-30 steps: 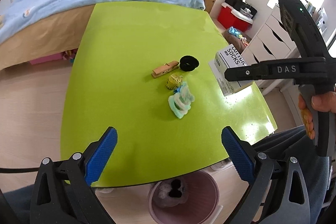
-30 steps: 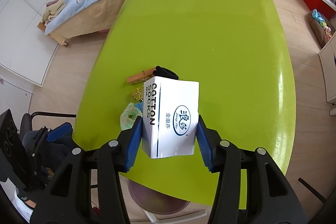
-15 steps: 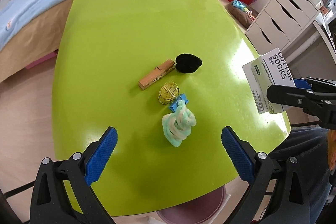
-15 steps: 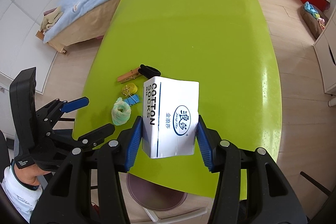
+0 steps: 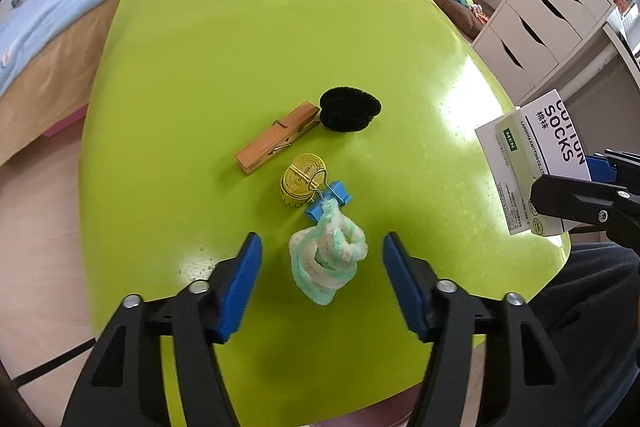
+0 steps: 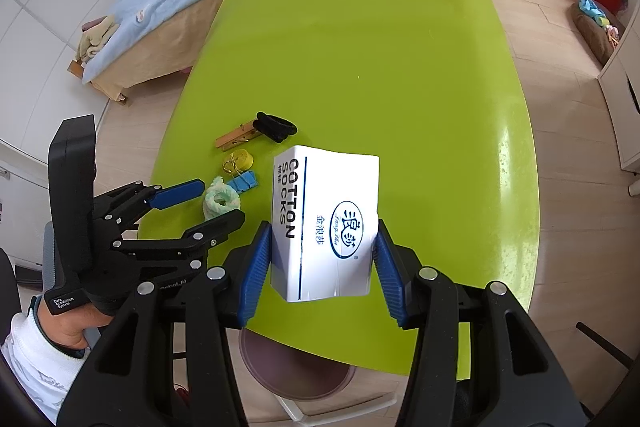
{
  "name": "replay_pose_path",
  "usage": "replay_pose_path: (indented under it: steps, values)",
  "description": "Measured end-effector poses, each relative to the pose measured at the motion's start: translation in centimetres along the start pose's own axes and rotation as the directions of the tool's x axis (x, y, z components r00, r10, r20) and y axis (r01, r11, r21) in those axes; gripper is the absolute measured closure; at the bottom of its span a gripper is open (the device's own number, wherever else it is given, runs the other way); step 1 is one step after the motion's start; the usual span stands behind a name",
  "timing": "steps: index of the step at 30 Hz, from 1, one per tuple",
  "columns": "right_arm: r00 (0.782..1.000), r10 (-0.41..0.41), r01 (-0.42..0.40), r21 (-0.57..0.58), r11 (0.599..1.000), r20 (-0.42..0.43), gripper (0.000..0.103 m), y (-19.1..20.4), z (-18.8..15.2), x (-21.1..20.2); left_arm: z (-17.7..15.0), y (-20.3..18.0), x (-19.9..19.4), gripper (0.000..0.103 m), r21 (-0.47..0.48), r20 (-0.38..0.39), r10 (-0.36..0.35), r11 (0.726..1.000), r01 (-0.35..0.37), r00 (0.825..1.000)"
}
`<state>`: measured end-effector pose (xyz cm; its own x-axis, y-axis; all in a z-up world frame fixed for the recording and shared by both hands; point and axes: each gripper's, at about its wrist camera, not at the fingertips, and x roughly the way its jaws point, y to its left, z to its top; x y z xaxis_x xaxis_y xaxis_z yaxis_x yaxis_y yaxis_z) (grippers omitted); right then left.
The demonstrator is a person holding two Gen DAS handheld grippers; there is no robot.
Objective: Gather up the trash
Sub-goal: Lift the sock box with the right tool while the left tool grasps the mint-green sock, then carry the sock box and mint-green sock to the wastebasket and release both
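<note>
Near the tabletop's (image 5: pixel 224 59) front edge, the pale green-white fluffy wad (image 5: pixel 326 259) sits right between the left tool's (image 5: pixel 322 287) blue pads; its jaws have just been closing in but aren't touching it yet. Just beyond it lie a blue binder clip (image 5: pixel 330 201) and wooden clothespin (image 5: pixel 278 143). The right tool (image 6: pixel 320 267) is clamped on the white socks box (image 6: pixel 324 227), held above the front right edge.

One sock box (image 6: pixel 325 223), clothespin (image 5: pixel 277 143), hair tie (image 5: pixel 349 108), binder clip (image 5: pixel 330 200), tape roll (image 5: pixel 298 182), fluffy wad (image 5: pixel 327 259).

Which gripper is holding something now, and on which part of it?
The right gripper holds the white sock box by its two narrow sides. The left gripper holds nothing.
</note>
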<state>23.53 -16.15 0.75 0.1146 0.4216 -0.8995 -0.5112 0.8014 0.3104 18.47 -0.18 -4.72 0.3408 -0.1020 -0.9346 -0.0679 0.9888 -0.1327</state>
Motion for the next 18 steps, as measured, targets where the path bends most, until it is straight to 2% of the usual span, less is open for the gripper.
replay_pose_path:
  steps: [1, 2, 3, 9, 18]
  values:
    - [1.0, -0.001, 0.001, -0.001, 1.0, -0.001, 0.053, 0.0, 0.0, 0.1, 0.0, 0.1, 0.2, 0.063, -0.001, -0.005, -0.001, 1.0, 0.001, 1.0]
    - [1.0, -0.001, 0.001, -0.001, 1.0, -0.002, 0.053, 0.0, -0.1, 0.2, -0.1, 0.1, 0.2, 0.073, -0.002, -0.009, -0.004, 1.0, 0.004, 1.0]
    - [1.0, -0.002, 0.002, -0.001, 1.0, -0.002, 0.053, 0.0, -0.1, 0.3, -0.2, 0.1, 0.3, 0.075, 0.0, -0.007, 0.001, 1.0, -0.001, 1.0]
    - [1.0, -0.011, 0.011, -0.012, 1.0, 0.003, 0.053, 0.2, -0.2, 0.4, -0.5, 0.2, -0.7, 0.077, 0.02, 0.015, -0.003, 1.0, 0.003, 1.0]
    - [0.999, -0.027, 0.029, -0.059, 0.998, 0.041, 0.053, 1.5, -1.4, -0.8, -2.3, 0.0, -4.9, 0.077, 0.068, 0.081, -0.01, 0.998, 0.004, 0.997]
